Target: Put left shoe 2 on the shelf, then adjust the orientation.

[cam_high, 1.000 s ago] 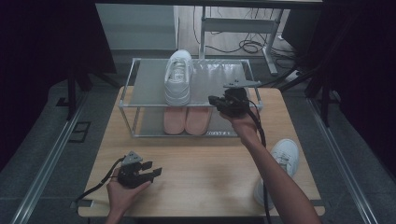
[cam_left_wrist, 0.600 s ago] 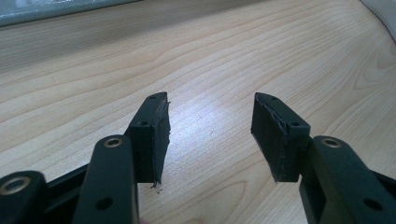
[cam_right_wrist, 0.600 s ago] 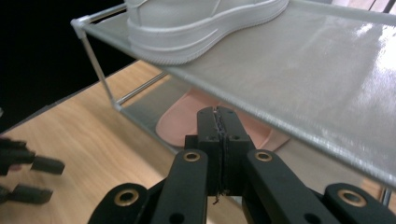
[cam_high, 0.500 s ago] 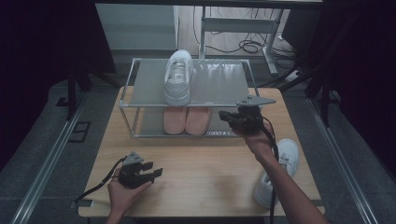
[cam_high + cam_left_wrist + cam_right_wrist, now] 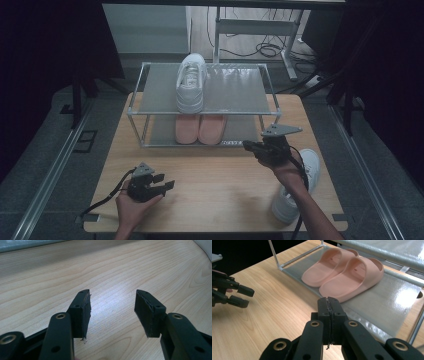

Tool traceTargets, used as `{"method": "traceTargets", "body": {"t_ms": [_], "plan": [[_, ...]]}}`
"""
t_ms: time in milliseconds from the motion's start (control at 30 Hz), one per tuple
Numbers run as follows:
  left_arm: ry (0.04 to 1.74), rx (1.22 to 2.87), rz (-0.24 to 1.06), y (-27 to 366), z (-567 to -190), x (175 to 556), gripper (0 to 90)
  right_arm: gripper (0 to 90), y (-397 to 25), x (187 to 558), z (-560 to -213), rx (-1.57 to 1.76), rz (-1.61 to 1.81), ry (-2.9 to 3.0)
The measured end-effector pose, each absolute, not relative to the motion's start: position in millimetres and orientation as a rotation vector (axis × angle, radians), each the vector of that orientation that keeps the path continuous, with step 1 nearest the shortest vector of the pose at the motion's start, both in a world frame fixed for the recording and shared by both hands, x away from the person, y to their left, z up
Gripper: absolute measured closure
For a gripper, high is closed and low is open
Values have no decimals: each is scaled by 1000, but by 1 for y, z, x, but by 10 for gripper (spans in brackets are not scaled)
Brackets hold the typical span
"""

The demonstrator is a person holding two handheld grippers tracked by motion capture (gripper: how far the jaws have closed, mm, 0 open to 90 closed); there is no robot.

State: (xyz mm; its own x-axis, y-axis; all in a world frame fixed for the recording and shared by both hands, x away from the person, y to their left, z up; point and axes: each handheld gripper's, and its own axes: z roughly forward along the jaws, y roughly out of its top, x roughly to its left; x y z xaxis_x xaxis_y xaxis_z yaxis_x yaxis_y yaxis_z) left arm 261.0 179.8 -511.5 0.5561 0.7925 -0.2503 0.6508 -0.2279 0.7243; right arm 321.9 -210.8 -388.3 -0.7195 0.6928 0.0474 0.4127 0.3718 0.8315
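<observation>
My right gripper (image 5: 252, 146) hangs over the desk (image 5: 225, 185) near its right edge, just in front of the rack (image 5: 235, 95), with its jaws pressed together on nothing; in the right gripper view they point at the pink slippers (image 5: 344, 272) on the rack's lower shelf. Behind my right hand, one white sneaker (image 5: 300, 185) lies at the desk's right edge, toward the near right corner, partly hidden by my forearm. The other sneaker (image 5: 191, 82) sits on the rack's top shelf, left of its middle, directly above the slippers. My left gripper (image 5: 162, 186) rests low near the desk's near left corner, its jaws spread apart and empty, with bare wood between them in the left gripper view. The two grippers are well apart.
</observation>
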Motion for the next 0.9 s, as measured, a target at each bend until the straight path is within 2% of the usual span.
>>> {"method": "traceTargets", "body": {"t_ms": [467, 600, 900], "plan": [[1168, 1950, 211, 180, -511, 260, 472, 861, -238, 296, -408, 1031, 1339, 2331], [1168, 1951, 212, 179, -511, 261, 472, 900, -243, 288, -412, 1046, 1342, 2319], [1167, 1953, 206, 179, -511, 260, 472, 900, -247, 267, -422, 993, 1247, 2353]]}}
